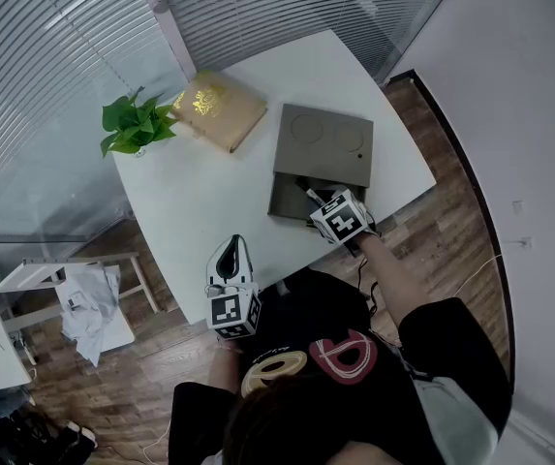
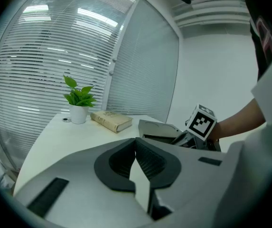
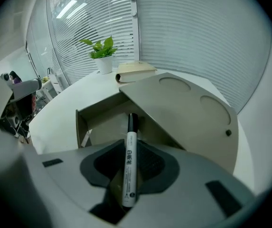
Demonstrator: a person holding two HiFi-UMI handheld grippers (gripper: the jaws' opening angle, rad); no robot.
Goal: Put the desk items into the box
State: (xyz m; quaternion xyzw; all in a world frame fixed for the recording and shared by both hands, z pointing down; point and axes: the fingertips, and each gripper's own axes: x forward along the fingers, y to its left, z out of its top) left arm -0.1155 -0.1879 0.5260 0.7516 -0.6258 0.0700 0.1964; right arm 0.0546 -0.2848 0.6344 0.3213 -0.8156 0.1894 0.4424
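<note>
A white marker [image 3: 130,160] with a black cap lies lengthwise between the pads of my right gripper [image 3: 131,144], which is shut on it. Its capped end points into the open grey-brown cardboard box [image 3: 102,120]. The box's lid [image 3: 188,108] is slid back over the far part. In the head view the right gripper [image 1: 314,200] hovers at the box's [image 1: 287,201] near opening, angled down. My left gripper [image 1: 231,250] rests over the table's near edge. Its jaws [image 2: 136,144] are shut with nothing between them, and it is pointed at the box [image 2: 157,132].
A tan book [image 1: 219,109] and a potted green plant [image 1: 137,126] stand at the far left of the white table [image 1: 200,197]. Slatted blinds and a glass wall run behind it. Wooden floor surrounds the table, and a white stool with papers [image 1: 88,303] stands to the left.
</note>
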